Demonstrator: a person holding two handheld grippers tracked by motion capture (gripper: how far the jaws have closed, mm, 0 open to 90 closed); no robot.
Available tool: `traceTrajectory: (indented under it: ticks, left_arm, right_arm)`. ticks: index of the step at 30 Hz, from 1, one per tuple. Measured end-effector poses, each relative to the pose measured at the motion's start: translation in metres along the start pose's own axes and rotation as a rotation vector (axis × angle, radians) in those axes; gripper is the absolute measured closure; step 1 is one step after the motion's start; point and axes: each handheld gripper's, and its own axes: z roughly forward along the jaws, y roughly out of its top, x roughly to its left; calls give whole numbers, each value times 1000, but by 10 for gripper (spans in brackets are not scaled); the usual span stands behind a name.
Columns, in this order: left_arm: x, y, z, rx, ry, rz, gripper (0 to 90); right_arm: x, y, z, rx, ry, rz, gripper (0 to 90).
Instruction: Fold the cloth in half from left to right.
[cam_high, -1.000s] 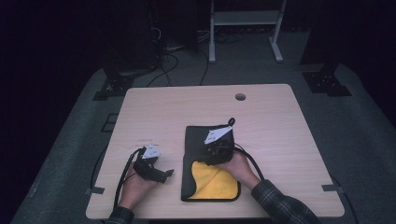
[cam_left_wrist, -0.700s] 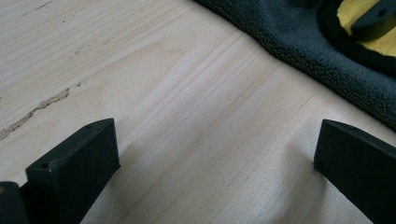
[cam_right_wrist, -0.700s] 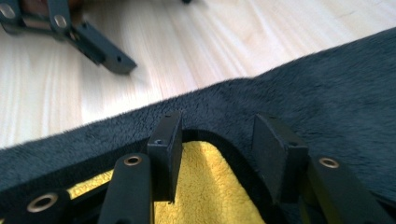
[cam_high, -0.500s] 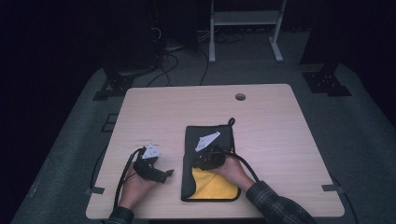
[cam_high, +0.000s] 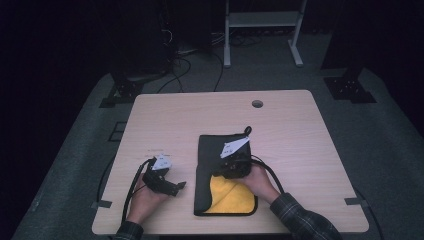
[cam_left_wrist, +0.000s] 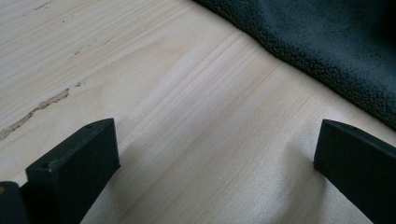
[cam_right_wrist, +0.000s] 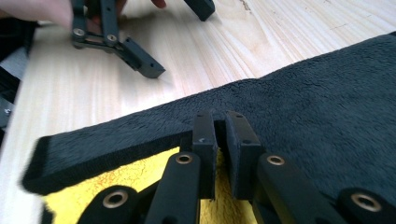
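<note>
Right tongs pinching the cloth edge, left ones just parked.

My right gripper (cam_right_wrist: 220, 133) has just been closing and its jaws now nip the fuzzy dark edge of the cloth (cam_right_wrist: 322, 121); the pinch point itself is hidden between the pads. My left gripper (cam_left_wrist: 215, 154) sits spread wide over bare pale wood table (cam_left_wrist: 154, 79). The cloth is a fleecy rectangle, dark grey outside, yellow inside, lying near my table edge, long axis running away from me.

dark lab, wooden table (cam_high: 175, 115), floor cables (cam_high: 192, 60)
</note>
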Motion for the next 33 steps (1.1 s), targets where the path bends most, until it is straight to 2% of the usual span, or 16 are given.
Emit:
traceTrajectory:
  ticks: [15,24,33]
  left_arm:
    - [0,0,0,3,0,5,0]
    - [0,0,0,3,0,8,0]
    - [0,0,0,-1,0,3,0]
  right_arm:
    - [15,-31,-50,-12,43,35,824]
    - [23,-58,-63,38,64,57,803]
    - [30,-73,-73,69,74,66,765]
